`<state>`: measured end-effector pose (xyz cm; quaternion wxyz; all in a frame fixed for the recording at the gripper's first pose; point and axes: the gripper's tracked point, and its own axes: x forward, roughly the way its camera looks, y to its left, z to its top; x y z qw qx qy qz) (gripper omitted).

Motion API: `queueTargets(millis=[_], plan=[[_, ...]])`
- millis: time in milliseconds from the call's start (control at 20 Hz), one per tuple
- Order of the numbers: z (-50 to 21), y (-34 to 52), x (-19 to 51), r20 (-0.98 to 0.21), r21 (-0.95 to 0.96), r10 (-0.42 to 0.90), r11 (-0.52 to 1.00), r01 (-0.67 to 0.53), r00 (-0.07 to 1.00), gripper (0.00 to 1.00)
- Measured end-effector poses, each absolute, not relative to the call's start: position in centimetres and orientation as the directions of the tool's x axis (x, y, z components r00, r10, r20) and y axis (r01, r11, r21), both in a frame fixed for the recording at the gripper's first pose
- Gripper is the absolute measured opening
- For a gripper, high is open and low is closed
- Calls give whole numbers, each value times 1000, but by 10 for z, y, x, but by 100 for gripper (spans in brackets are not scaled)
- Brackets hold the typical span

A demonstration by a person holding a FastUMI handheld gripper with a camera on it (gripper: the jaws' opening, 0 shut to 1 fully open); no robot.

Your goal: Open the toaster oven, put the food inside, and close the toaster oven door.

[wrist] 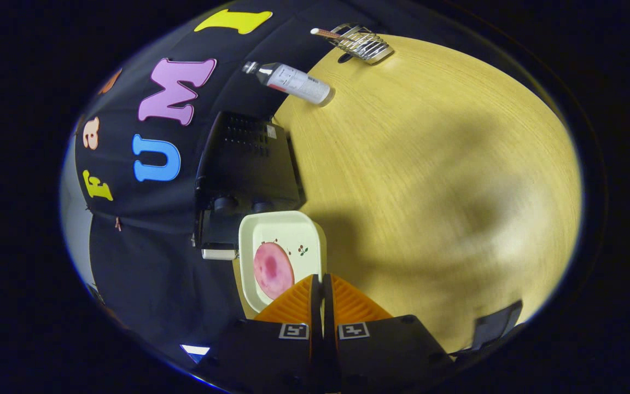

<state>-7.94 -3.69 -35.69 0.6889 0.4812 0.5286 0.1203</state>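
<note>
A cream square plate (293, 230) carries a round pink slice of meat (273, 270). My gripper (319, 284) is shut on the plate's near rim, with both fingers pressed close together over the edge. Just beyond the plate stands the black toaster oven (246, 164) against the booth wall. Its two knobs (226, 204) and its pale door handle (219, 253) face the plate. The plate hides part of the oven's front, and I cannot tell whether the door is open.
The light wooden table (430, 180) spreads wide beside the oven. A clear bottle with a white label (293, 82) stands past the oven. Farther off is a metal wire rack (363, 44). A dark object (495, 323) sits near my fingers' base.
</note>
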Motion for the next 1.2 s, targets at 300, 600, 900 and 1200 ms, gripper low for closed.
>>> queueTargets(millis=[300,600,900,1200], plan=[[-336,44,-84,-635,771,643,492,405,428,5],[-326,112,-75,-651,757,610,471,453,452,5],[-321,146,-47,-681,729,539,434,530,496,5],[-321,163,-13,-715,695,450,384,607,534,5]])
